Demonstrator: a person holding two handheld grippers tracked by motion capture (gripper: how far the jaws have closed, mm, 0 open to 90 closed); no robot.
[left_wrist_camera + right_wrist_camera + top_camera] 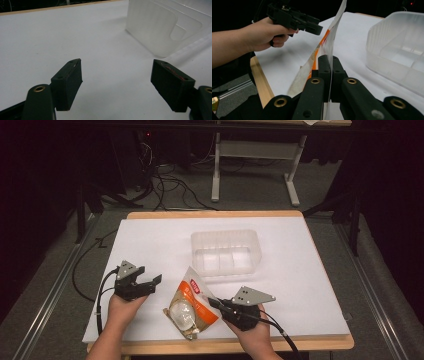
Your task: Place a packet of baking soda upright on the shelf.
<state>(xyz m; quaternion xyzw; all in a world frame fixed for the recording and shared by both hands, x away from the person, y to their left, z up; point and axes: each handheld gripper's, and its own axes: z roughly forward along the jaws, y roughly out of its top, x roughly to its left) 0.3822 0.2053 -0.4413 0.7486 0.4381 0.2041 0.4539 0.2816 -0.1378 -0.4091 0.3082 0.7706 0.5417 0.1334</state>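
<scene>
Right gripper (pixel 214 303), jaws pinched on edge of snack bag (pixel 191 306); L gripper (pixel 150 282) wide open, holding nothing, near clear bin (pixel 226 251) on white table (pixel 150 240).

White table (pixel 150 245) — desk frame (pixel 255 150) behind.

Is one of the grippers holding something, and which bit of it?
Yes. The right gripper is pinching the orange-and-clear snack bag by its thin right side edge. The left gripper is open and holds nothing.
</scene>
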